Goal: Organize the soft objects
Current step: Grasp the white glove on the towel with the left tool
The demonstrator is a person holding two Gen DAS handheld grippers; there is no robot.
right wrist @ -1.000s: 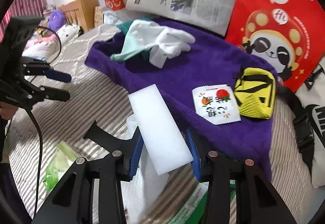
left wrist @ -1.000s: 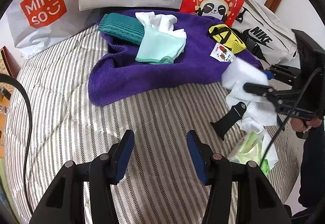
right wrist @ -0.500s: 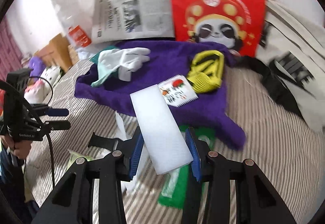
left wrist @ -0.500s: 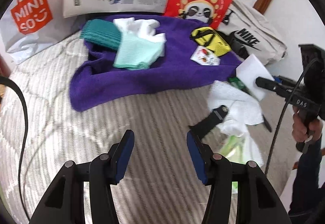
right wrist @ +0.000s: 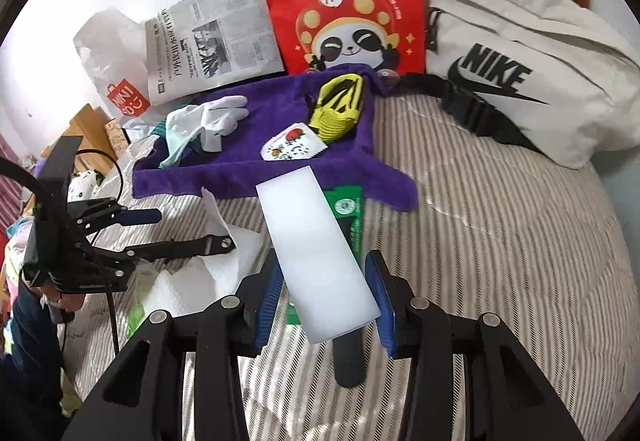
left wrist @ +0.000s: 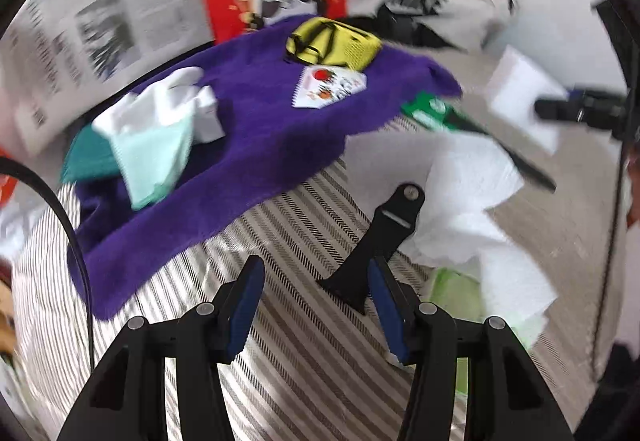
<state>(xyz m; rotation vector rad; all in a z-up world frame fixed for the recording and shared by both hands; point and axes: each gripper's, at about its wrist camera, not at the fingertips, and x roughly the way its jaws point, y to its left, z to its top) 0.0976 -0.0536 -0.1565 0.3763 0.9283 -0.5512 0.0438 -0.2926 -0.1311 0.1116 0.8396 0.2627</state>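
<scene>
On a striped bed, the right gripper holds a white sponge block clamped between its blue pads, lifted above a green packet beside the purple towel. The towel carries white gloves, a yellow pouch and a small printed sachet. The left gripper hangs half open and empty over the bedding, a black strap lying just past its pads, apparently untouched, though the view is blurred. White paper towels lie crumpled beside the strap.
</scene>
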